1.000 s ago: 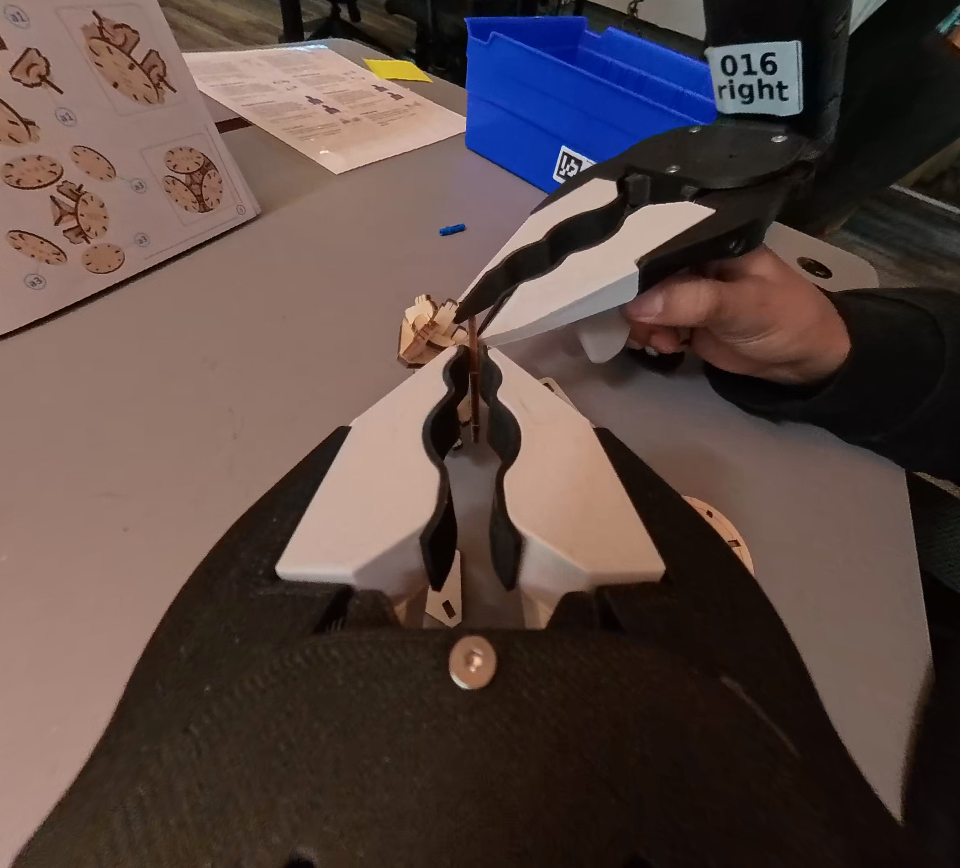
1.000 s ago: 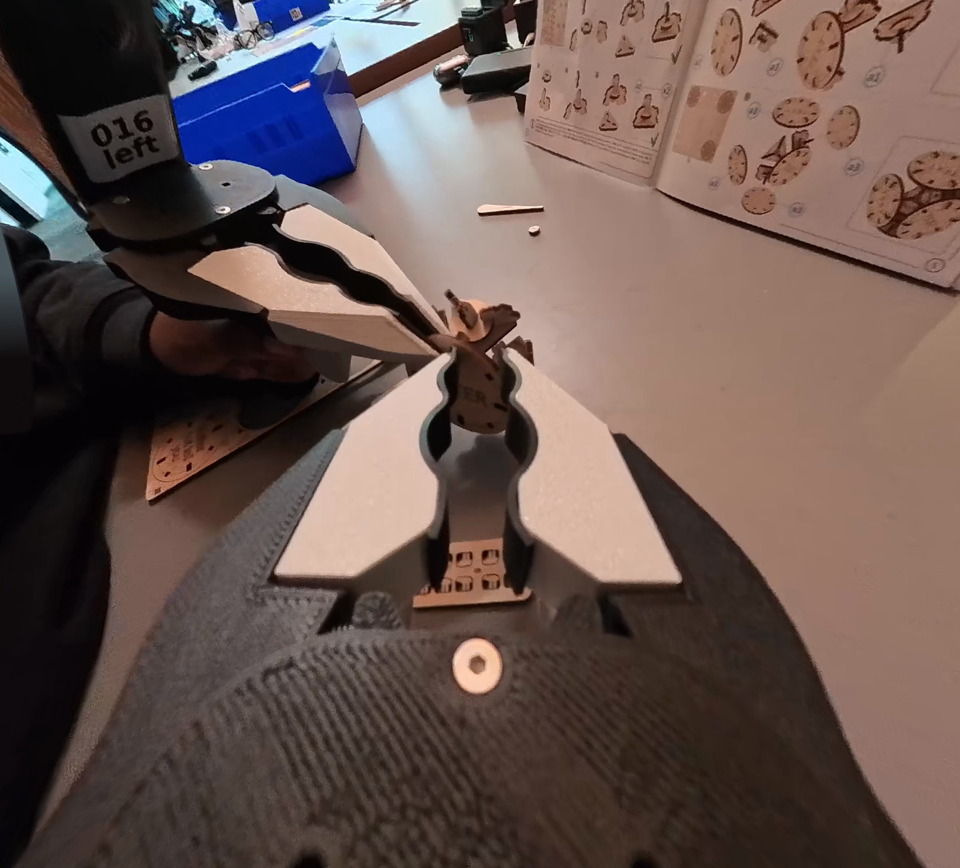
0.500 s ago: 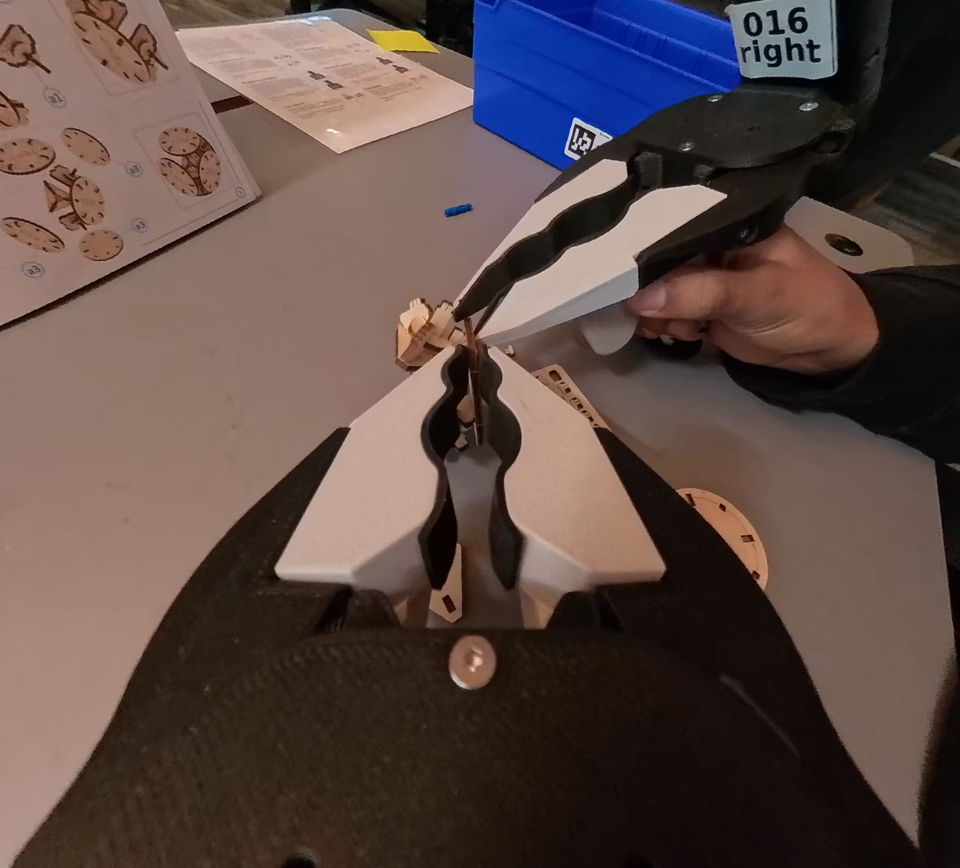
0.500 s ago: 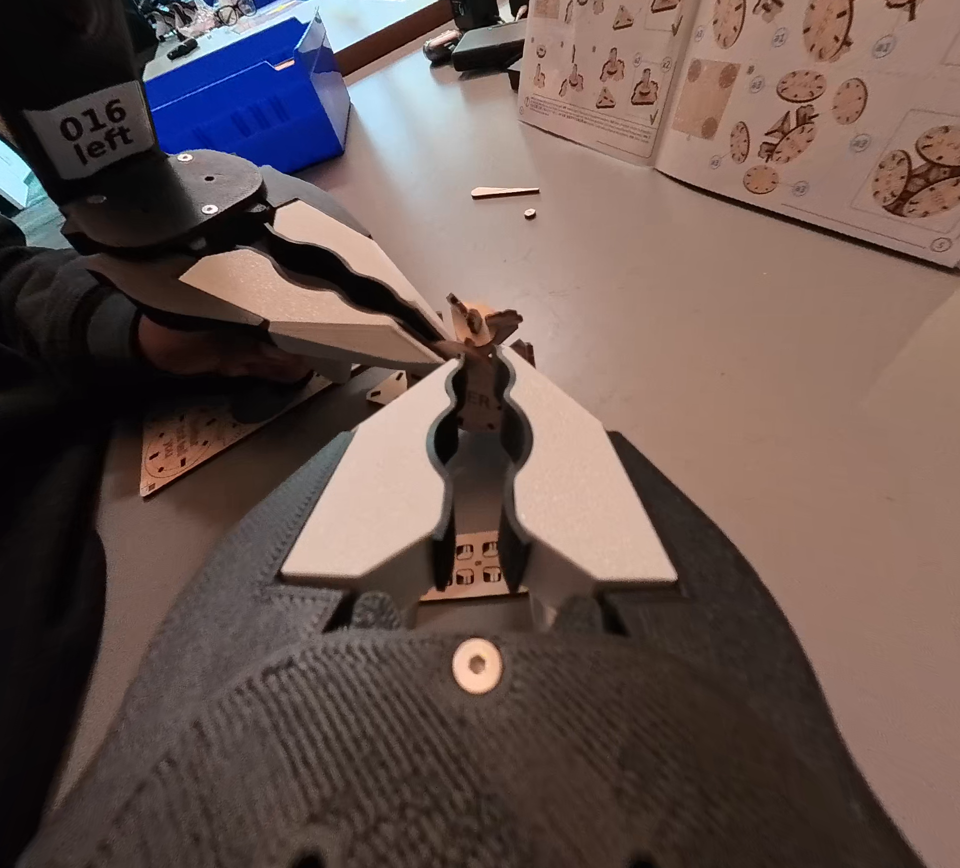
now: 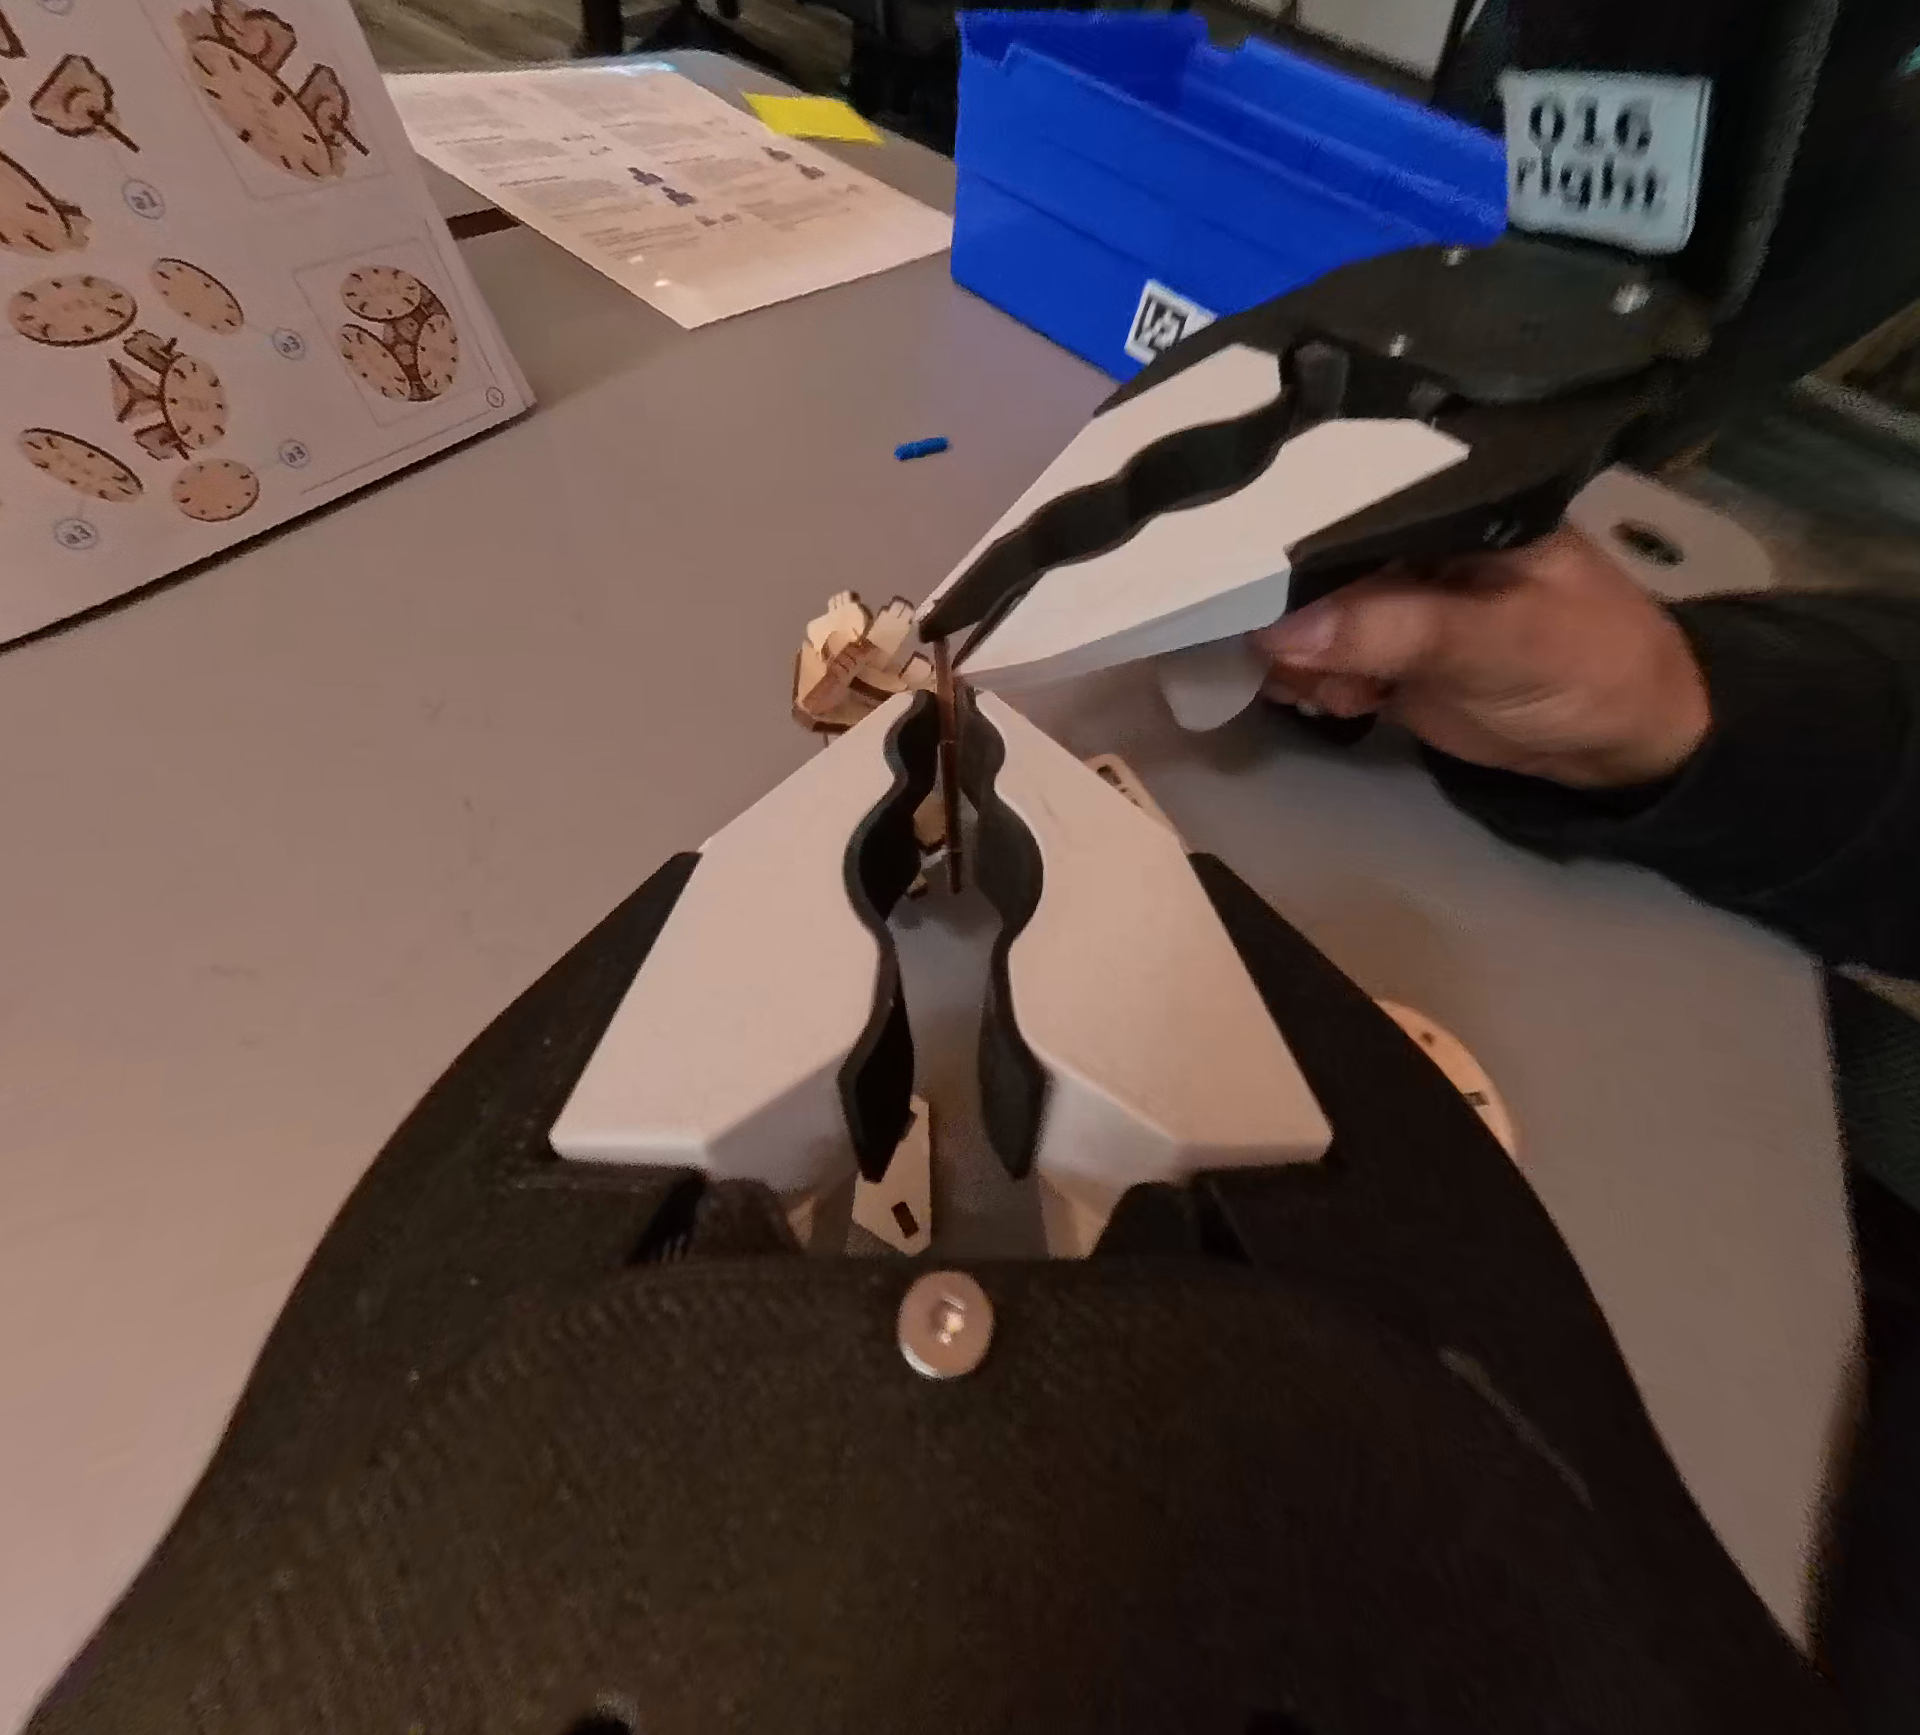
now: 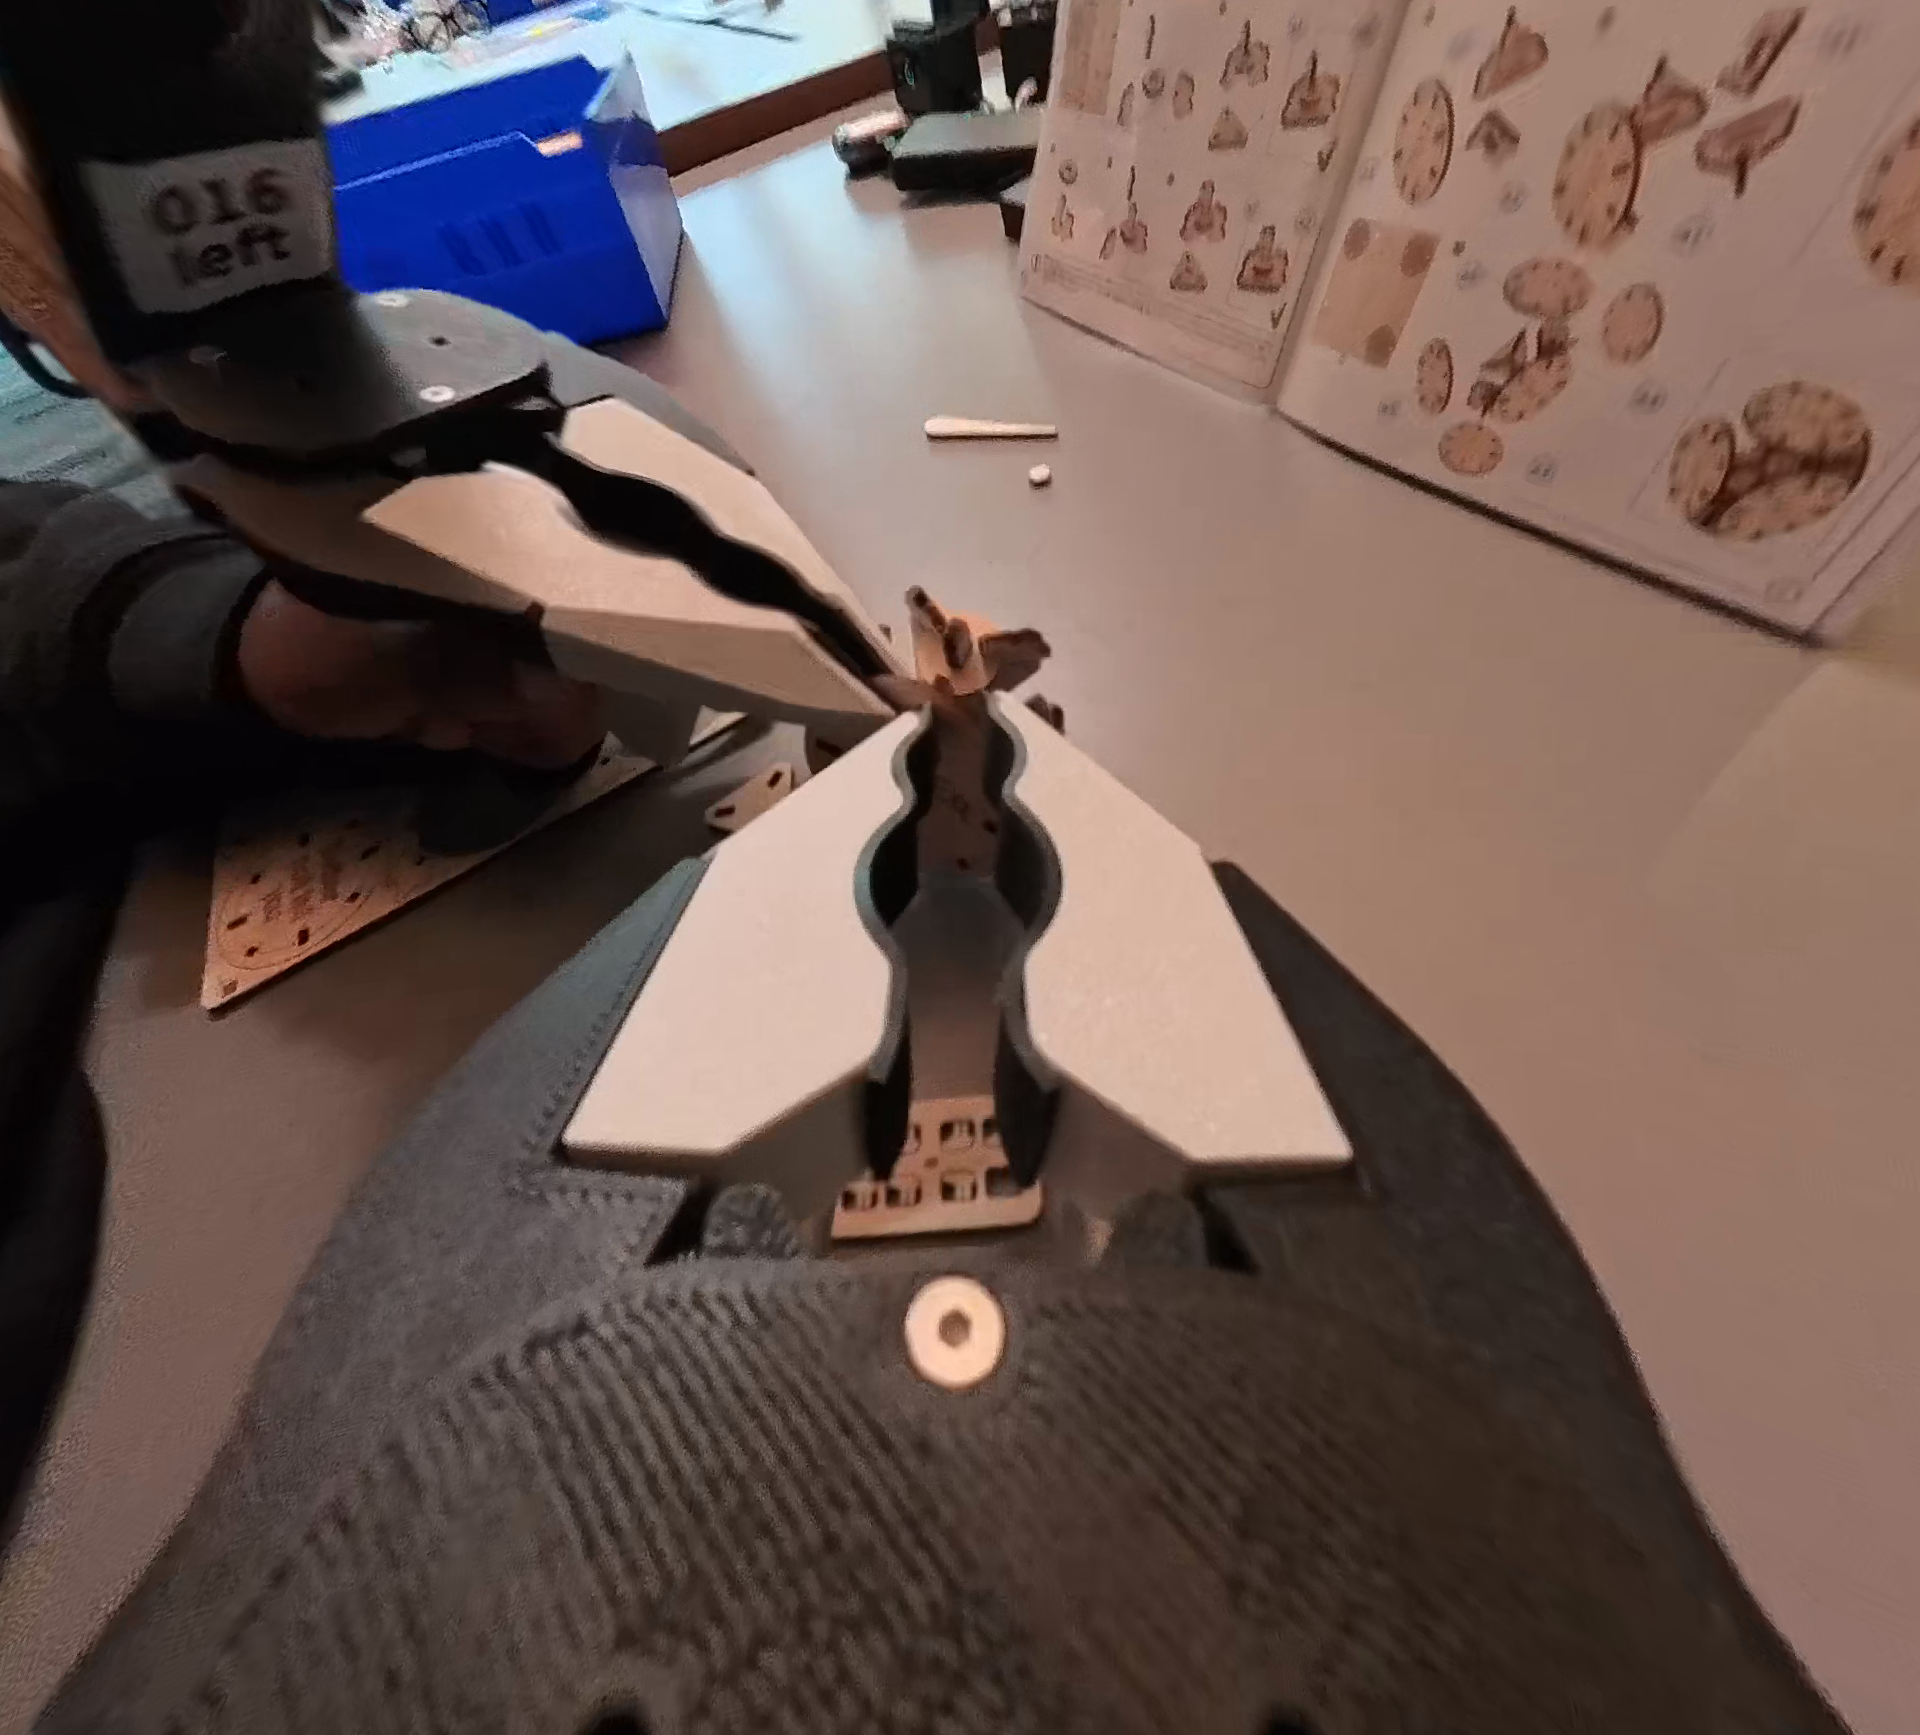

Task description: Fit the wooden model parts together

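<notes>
The left tongs (image 5: 943, 709) are clamped on a thin wooden disc (image 5: 949, 792), seen edge-on between the pads. The right tongs (image 6: 951, 714) grip the same disc (image 6: 961, 812) across its face, their tips meeting the left tongs' tips, with a small wooden assembly (image 5: 852, 662) fixed to the disc just past both tips. All of it is held a little above a plain grey bench (image 5: 416, 698).

Under the left tongs lie a cut plywood sheet (image 6: 312, 896) and a loose triangular piece (image 6: 753, 797). Beyond the right tongs lie a wooden stick (image 6: 987, 430) and a tiny peg (image 6: 1038, 474); farther off an open instruction booklet (image 6: 1558, 231) stands propped. Behind the tongs sit a blue bin (image 5: 1195, 168), a printed sheet (image 5: 665, 179) and a yellow note (image 5: 816, 118). The room beyond holds more benches, dark chairs and a wood floor.
</notes>
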`<state>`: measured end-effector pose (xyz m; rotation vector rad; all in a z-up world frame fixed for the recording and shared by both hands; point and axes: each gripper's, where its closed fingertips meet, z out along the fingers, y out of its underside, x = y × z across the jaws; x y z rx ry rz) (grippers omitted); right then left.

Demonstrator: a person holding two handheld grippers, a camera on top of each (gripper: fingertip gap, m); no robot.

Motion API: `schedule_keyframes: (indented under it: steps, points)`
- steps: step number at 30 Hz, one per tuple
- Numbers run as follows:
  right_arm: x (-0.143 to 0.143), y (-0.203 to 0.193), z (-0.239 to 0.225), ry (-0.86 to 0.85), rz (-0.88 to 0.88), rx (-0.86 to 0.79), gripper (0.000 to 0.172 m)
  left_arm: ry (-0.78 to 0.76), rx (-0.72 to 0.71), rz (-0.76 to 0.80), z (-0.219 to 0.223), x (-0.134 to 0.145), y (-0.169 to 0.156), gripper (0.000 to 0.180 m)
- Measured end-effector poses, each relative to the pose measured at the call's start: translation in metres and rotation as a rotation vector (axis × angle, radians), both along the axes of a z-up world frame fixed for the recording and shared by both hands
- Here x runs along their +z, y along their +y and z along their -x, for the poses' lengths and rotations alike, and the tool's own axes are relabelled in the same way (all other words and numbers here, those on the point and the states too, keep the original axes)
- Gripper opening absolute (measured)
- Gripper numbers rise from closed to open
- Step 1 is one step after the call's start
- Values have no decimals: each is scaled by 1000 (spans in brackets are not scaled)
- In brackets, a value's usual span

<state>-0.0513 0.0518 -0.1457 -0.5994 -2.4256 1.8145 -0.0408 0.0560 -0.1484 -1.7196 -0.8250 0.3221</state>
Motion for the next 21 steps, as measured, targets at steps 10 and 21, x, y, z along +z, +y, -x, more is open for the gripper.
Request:
schedule_keyframes:
  steps: [10,21]
  points:
    - [20,17,14,11,122,-47,26,-156,-87,-498,8,39,-19,0]
    - [25,3,-7,-280,339,128,10,-92,-112,-532,2,50,-17,0]
